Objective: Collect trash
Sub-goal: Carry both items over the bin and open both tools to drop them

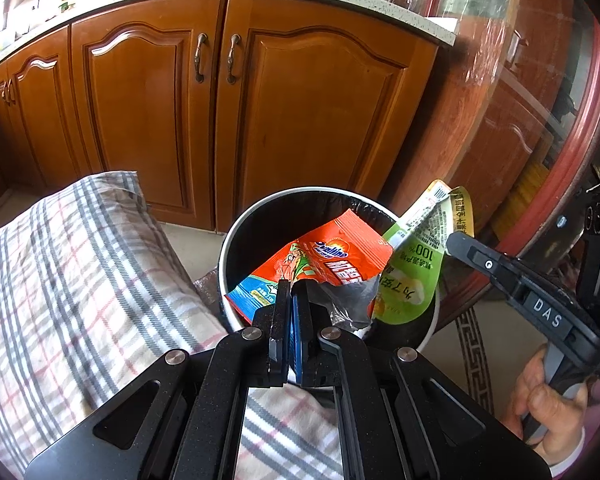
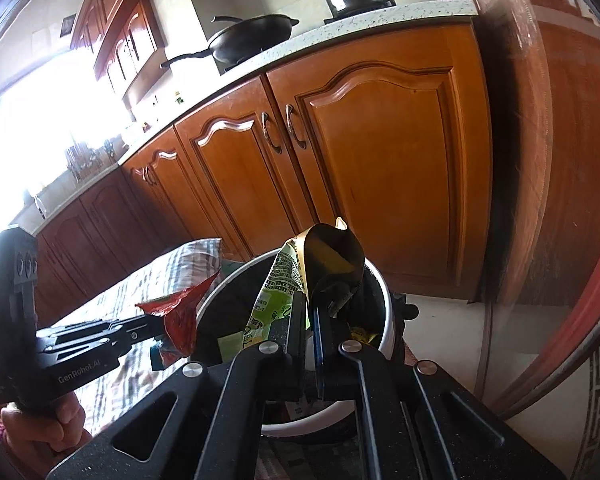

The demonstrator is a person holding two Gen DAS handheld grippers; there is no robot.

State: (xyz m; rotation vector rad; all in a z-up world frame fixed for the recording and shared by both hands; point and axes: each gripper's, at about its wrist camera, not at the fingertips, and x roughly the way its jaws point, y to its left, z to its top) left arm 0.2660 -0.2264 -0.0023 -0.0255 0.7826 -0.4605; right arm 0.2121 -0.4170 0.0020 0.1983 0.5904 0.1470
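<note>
Orange wrapper (image 1: pixel 332 258) and green wrapper (image 1: pixel 414 280) hide the bin (image 1: pixel 236 216) bottom.

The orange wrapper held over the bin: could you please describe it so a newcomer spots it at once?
Below the wooden cabinets stands a round white-rimmed bin. Over its mouth, the left gripper pinches the orange Ovaltine wrapper, unlike the green wrapper beside it.

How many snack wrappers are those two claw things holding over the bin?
2. The orange wrapper is pinched in the left gripper above the bin; the green wrapper is pinched in the right gripper beside it. More may lie hidden inside the bin.
</note>
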